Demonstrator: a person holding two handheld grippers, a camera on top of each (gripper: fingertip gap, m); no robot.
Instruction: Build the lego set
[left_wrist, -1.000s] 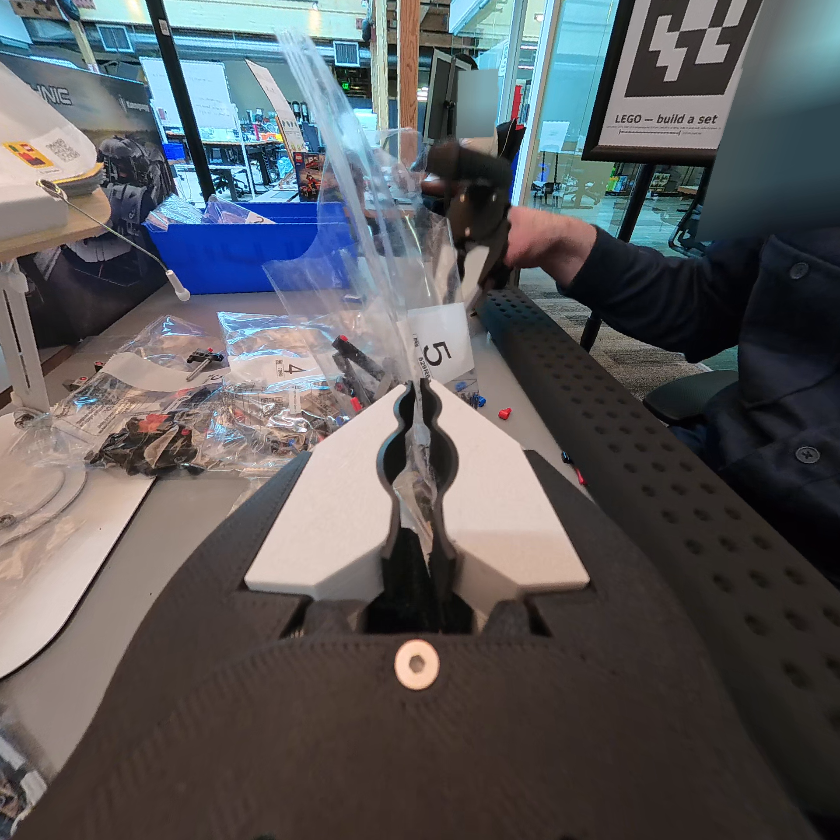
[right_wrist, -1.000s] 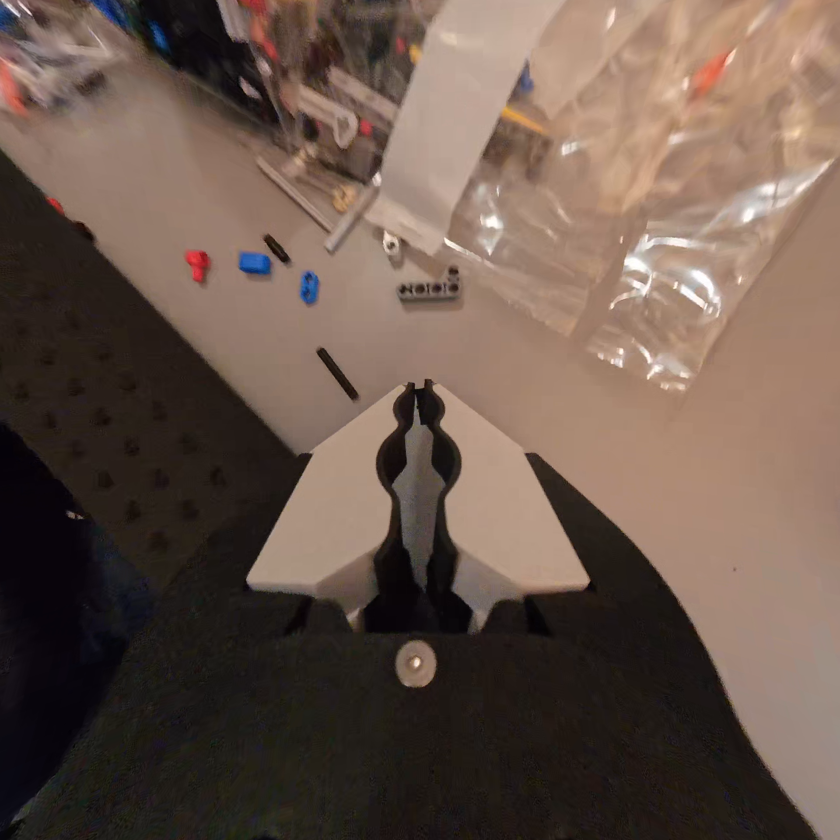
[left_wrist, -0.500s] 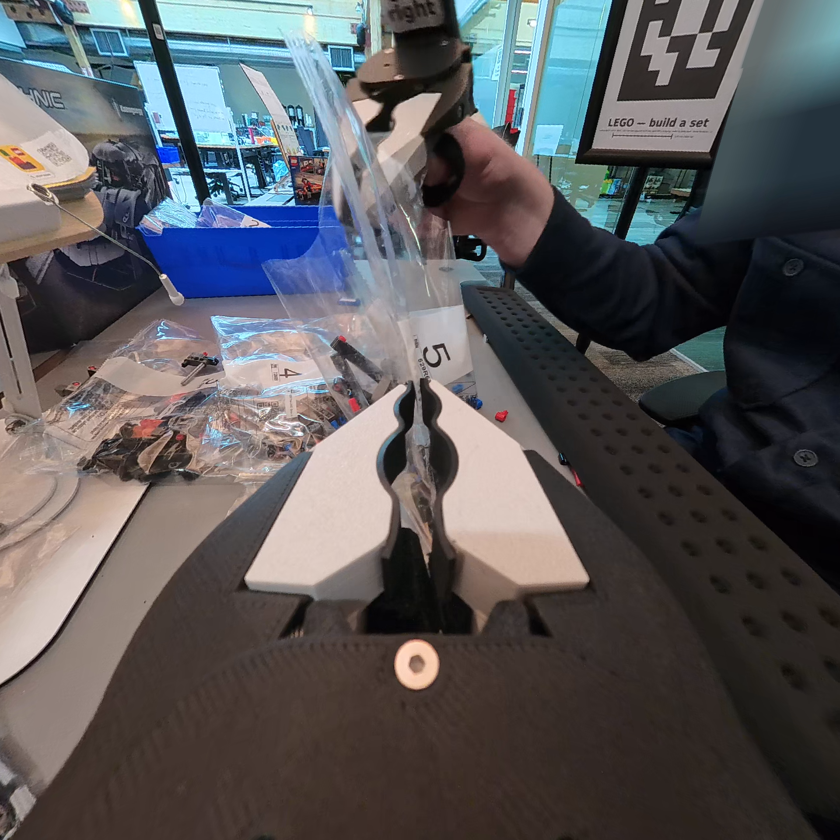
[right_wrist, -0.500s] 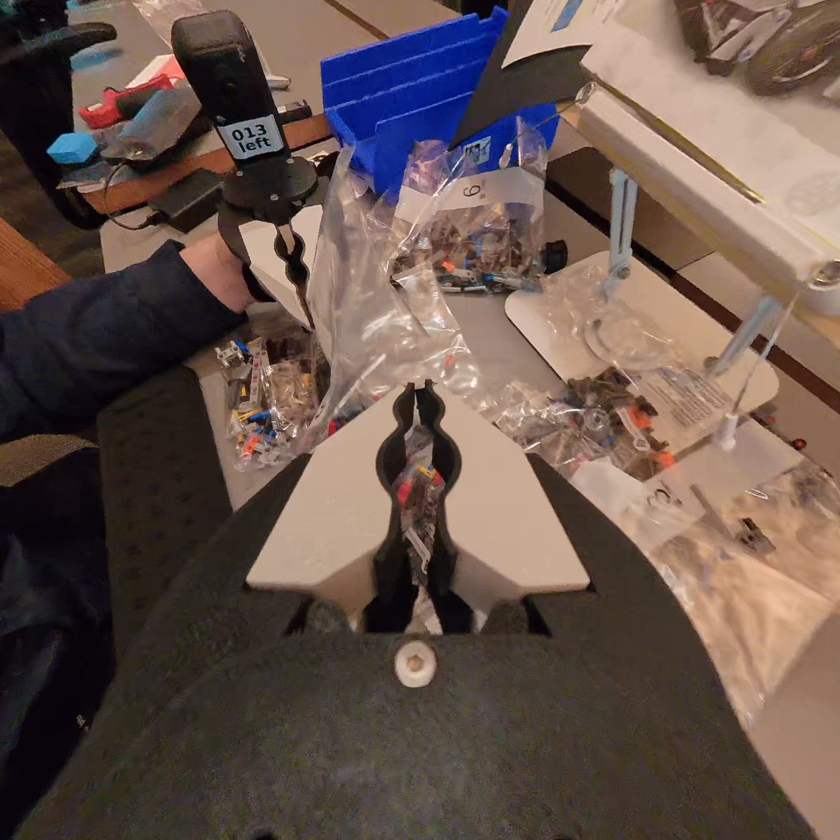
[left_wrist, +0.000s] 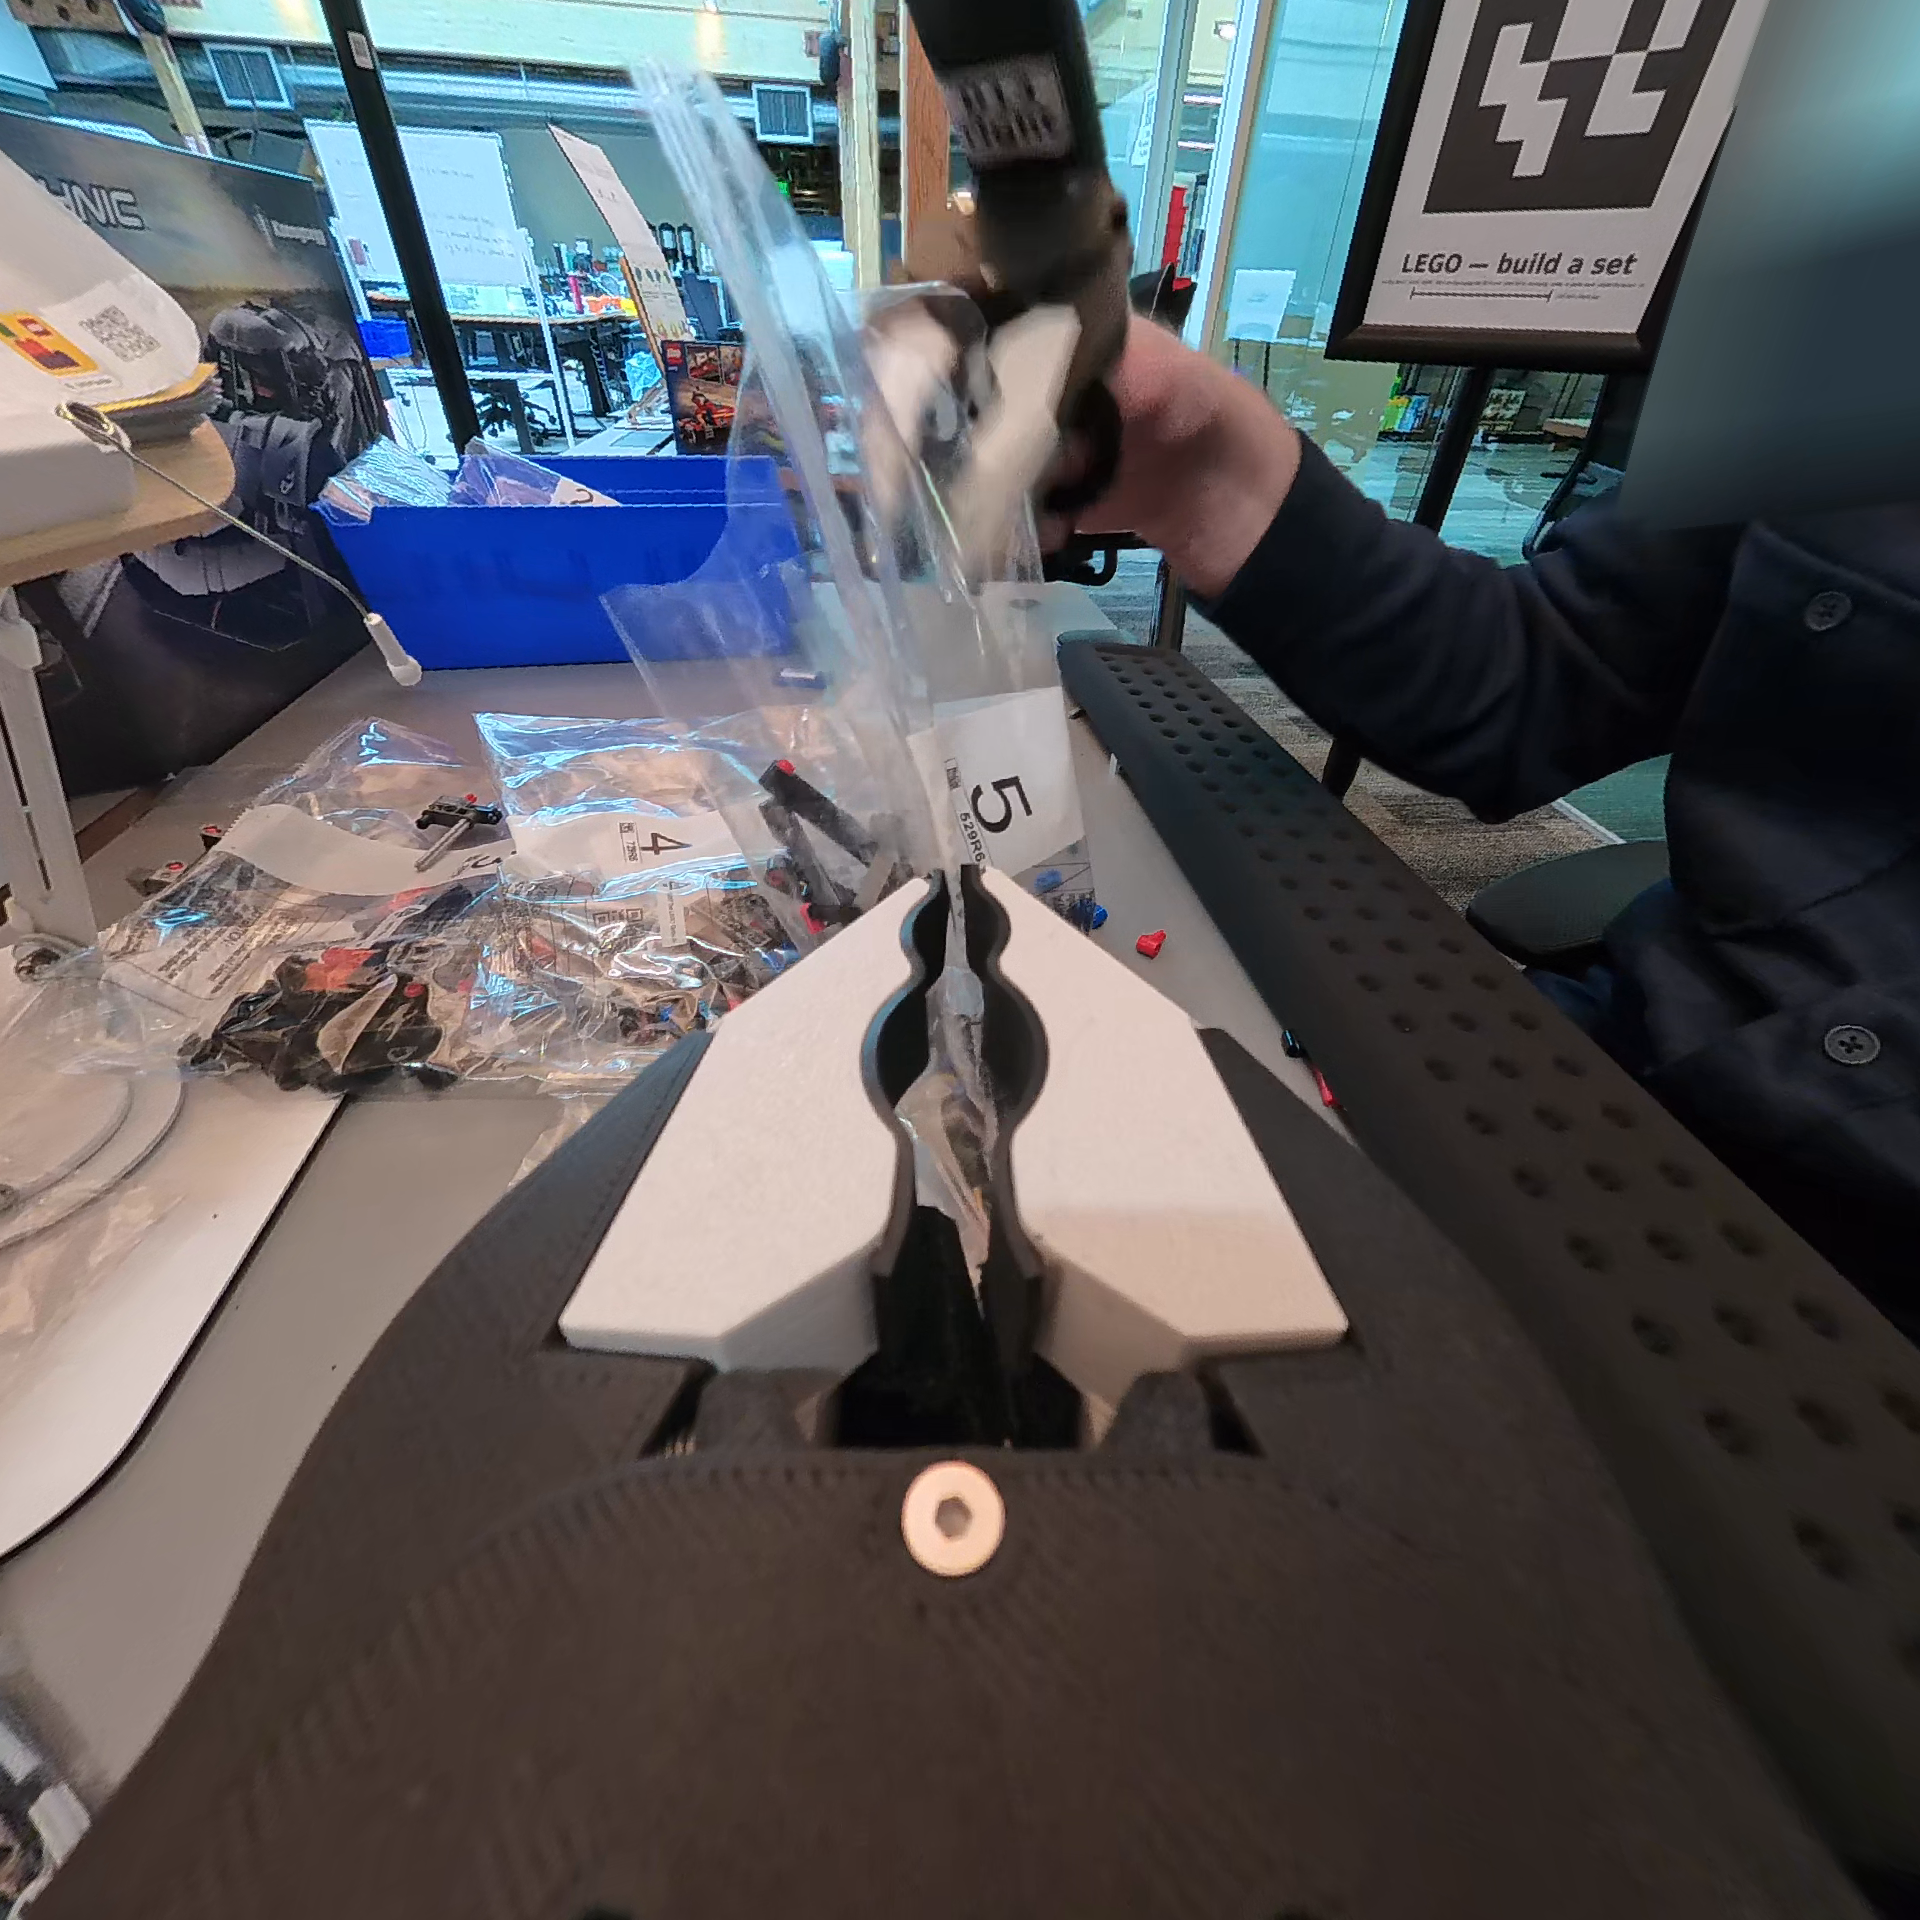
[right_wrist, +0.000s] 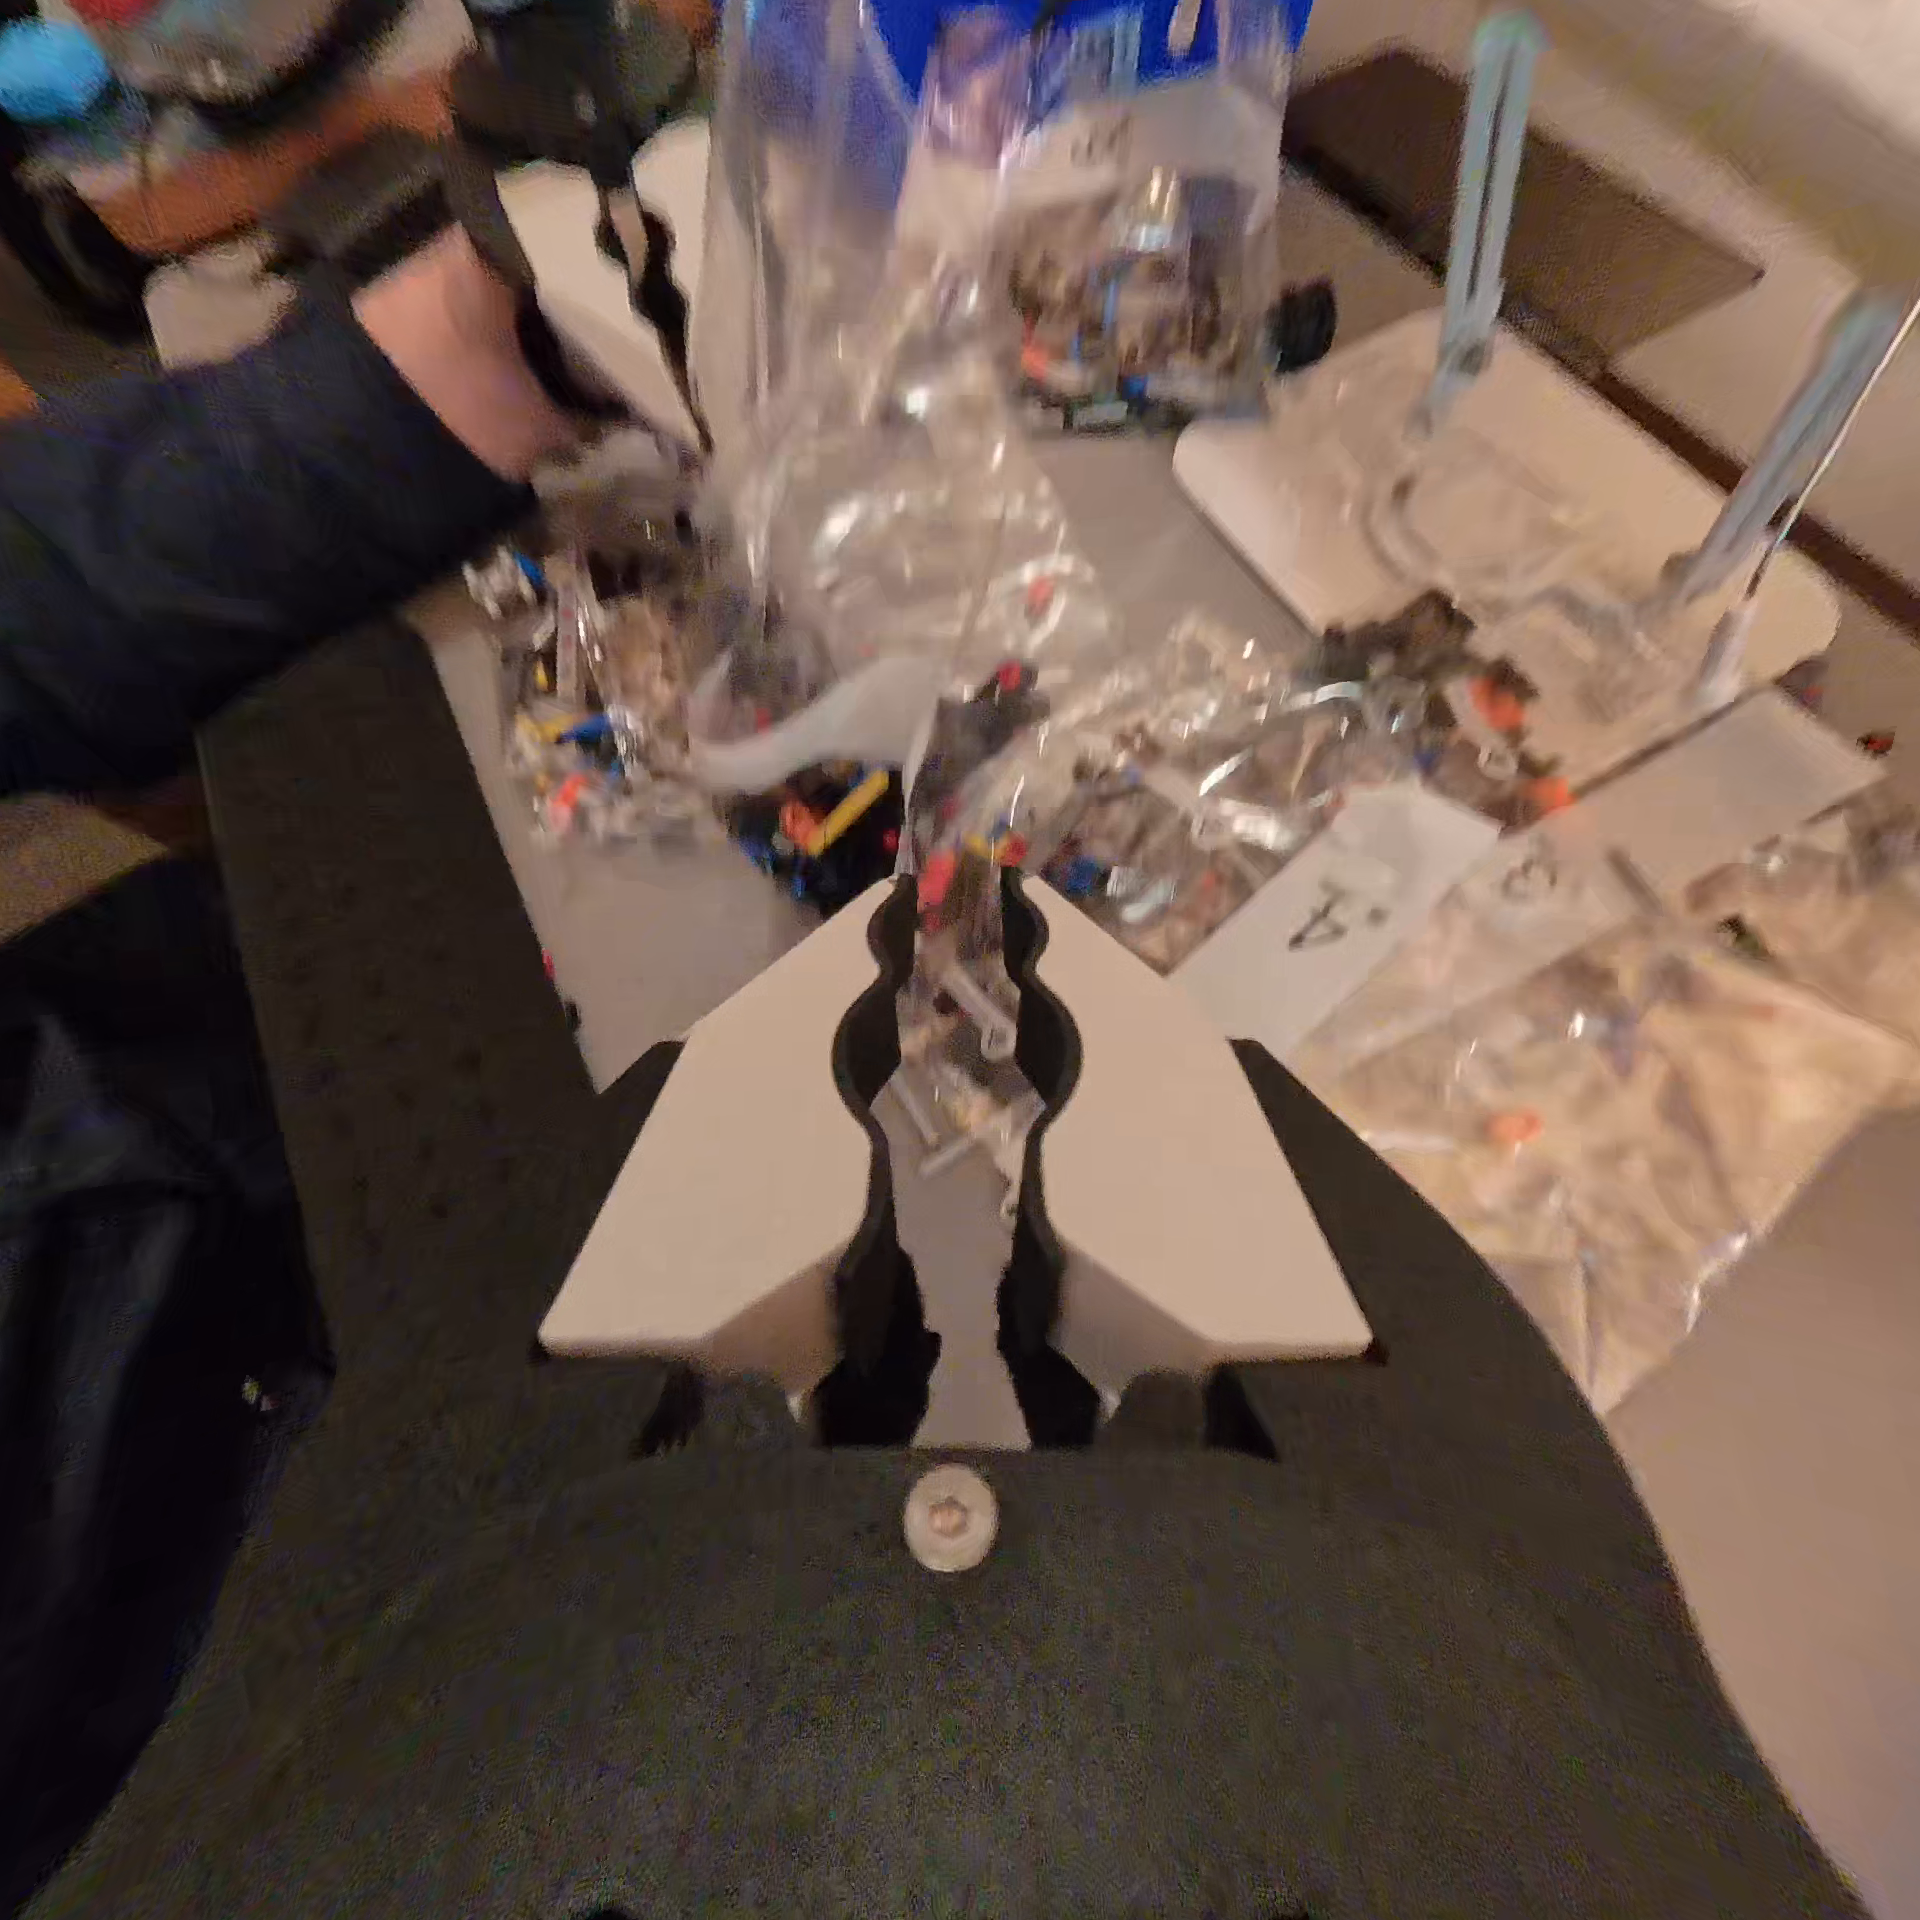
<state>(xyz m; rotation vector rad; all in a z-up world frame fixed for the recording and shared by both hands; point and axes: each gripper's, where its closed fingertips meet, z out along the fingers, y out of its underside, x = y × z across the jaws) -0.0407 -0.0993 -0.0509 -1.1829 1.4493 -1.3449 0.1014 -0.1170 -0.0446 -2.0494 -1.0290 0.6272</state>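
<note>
My left gripper (left_wrist: 958, 878) is shut on the lower part of a clear plastic bag (left_wrist: 831, 540) with a white label, and holds it upright above the table. The bag holds a few small Lego pieces. My right gripper (left_wrist: 966, 416) is at the bag's upper part, blurred by motion. In the right wrist view the right gripper (right_wrist: 961, 888) has its jaws parted, with a bunched part of the bag (right_wrist: 883, 468) and small pieces lying between them. The left gripper (right_wrist: 649, 270) shows far off at the upper left there.
Several other numbered bags of pieces (left_wrist: 623, 862) lie on the grey table. A blue bin (left_wrist: 520, 561) stands at the back. A black perforated strip (left_wrist: 1455, 1039) runs along the table's right edge. A white stand base (left_wrist: 104, 1195) is at the left. Small loose pieces (left_wrist: 1148, 943) lie near the strip.
The right gripper was shut on the bag half a second ago; now its jaws are parted and it has moved down along the bag. The left gripper has held still.
</note>
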